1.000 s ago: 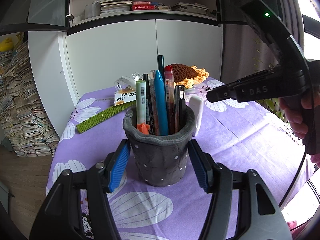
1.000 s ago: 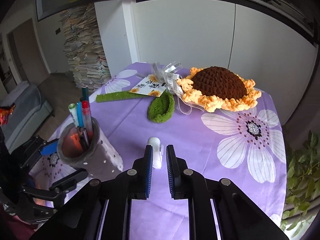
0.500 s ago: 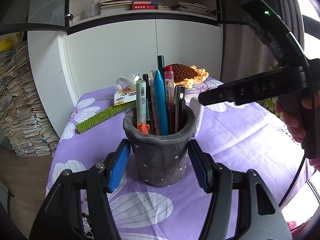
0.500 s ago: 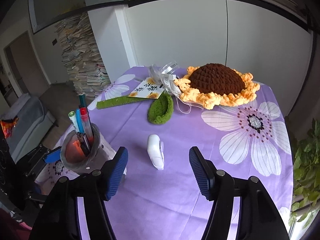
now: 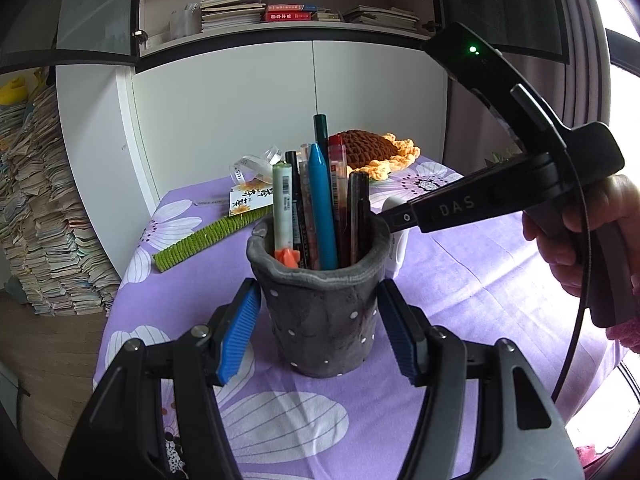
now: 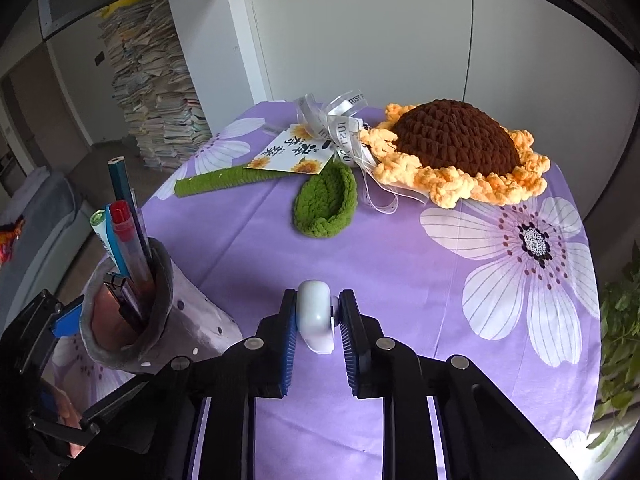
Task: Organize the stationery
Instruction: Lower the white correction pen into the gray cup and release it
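A grey dotted pen holder (image 5: 322, 312) full of pens (image 5: 320, 200) stands on the purple flowered tablecloth (image 5: 460, 292). My left gripper (image 5: 320, 332) is open, its blue pads on either side of the holder with small gaps. A white correction tape (image 6: 316, 316) lies on the cloth; part of it shows behind the holder in the left wrist view (image 5: 396, 248). My right gripper (image 6: 316, 320) has its jaws closed in around the correction tape, pads at its sides. The holder also shows in the right wrist view (image 6: 136, 320).
A crocheted sunflower (image 6: 456, 152), a green crocheted leaf (image 6: 326, 204), a green stem (image 6: 224, 180), a card and ribbon (image 6: 320, 136) lie at the far side of the table. White cabinets stand behind; stacks of books (image 6: 160, 92) to the left.
My right gripper opened wide, moved forward over the correction tape, then closed in around it. My left gripper and the pen holder have stayed in place.
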Demonstrator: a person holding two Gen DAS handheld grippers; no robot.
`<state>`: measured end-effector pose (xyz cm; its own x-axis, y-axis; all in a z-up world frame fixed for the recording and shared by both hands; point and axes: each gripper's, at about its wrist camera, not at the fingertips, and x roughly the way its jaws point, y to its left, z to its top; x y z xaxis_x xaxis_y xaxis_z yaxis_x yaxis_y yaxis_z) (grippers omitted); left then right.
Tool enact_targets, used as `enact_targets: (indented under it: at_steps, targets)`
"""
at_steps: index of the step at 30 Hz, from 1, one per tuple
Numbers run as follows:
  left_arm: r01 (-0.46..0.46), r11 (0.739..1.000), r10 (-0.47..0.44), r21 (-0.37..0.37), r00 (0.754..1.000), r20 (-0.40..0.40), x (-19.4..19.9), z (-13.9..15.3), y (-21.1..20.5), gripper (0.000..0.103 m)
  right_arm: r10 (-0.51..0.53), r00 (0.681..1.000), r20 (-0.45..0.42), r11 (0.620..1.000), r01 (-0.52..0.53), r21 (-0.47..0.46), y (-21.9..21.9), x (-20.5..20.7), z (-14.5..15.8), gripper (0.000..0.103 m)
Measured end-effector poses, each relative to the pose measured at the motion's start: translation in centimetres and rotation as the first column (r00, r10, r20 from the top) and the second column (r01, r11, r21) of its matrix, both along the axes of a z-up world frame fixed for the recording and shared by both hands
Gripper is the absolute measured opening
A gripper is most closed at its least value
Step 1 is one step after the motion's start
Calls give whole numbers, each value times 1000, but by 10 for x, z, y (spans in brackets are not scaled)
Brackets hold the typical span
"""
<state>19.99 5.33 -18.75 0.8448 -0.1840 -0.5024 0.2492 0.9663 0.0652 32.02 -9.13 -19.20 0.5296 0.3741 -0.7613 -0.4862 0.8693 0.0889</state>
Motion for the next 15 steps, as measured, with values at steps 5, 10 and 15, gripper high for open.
enact_targets:
  at_steps: [5, 10, 15]
  targets:
    - [3, 1000, -3, -1, 1000, 2, -1, -1, 0, 59, -16, 999, 30, 999, 15, 31, -6, -11, 10, 21]
    - [2, 1000, -2, -2, 1000, 3, -1, -1, 0, 59, 13, 991, 133, 998, -21, 61, -9, -41, 49, 21]
    - [0, 1000, 0, -6, 1000, -5, -1, 0, 0, 59, 73, 973, 217, 984, -106, 143, -9, -74, 93, 21]
